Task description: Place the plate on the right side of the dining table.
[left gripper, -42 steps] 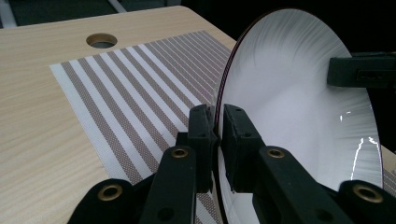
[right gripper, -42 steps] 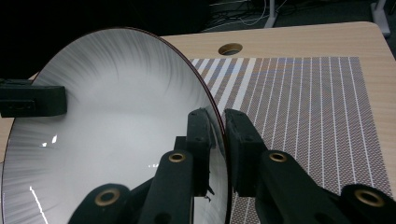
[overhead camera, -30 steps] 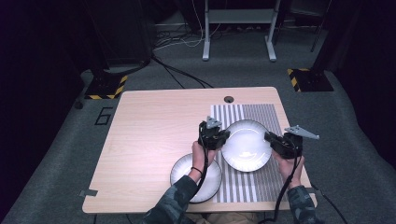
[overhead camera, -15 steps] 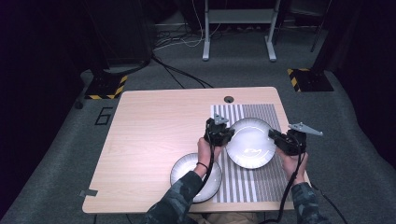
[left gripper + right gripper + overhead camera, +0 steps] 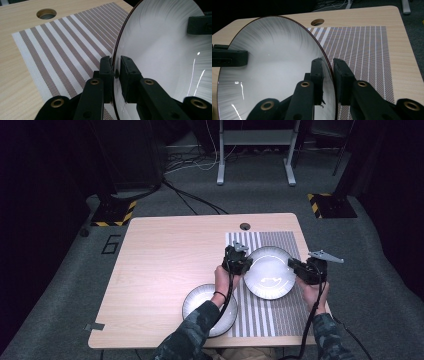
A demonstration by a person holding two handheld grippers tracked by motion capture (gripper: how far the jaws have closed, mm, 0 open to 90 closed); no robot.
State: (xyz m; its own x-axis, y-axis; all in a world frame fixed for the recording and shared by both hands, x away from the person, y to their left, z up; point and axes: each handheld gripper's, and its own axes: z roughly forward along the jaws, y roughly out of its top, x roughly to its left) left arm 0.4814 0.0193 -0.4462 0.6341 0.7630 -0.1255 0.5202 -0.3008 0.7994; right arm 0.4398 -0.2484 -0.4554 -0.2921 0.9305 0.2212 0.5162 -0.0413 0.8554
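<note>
The round white ceramic plate with a dark thin rim hangs between the two grippers over the brown-and-white striped woven placemat, towards the mat's far half. Its face is glossy, with fine grey streaks running in from the edge.

The left gripper grips the plate's left edge: in the left gripper view its two black jaws stand nearly together, one on each face of the rim, with the rim pinched between the pads. The right gripper does the same on the opposite edge; in the right gripper view the rim runs between the jaws, which are closed down on it. Each gripper view also shows the other gripper's jaw tip biting the far edge of the plate.

Just beside the placemat's near left corner a second round white plate with grey streaks lies flat, partly under the person's left forearm in a camouflage sleeve. All of this sits on the right part of the light wooden table, which has a round cable hole near its far edge.
</note>
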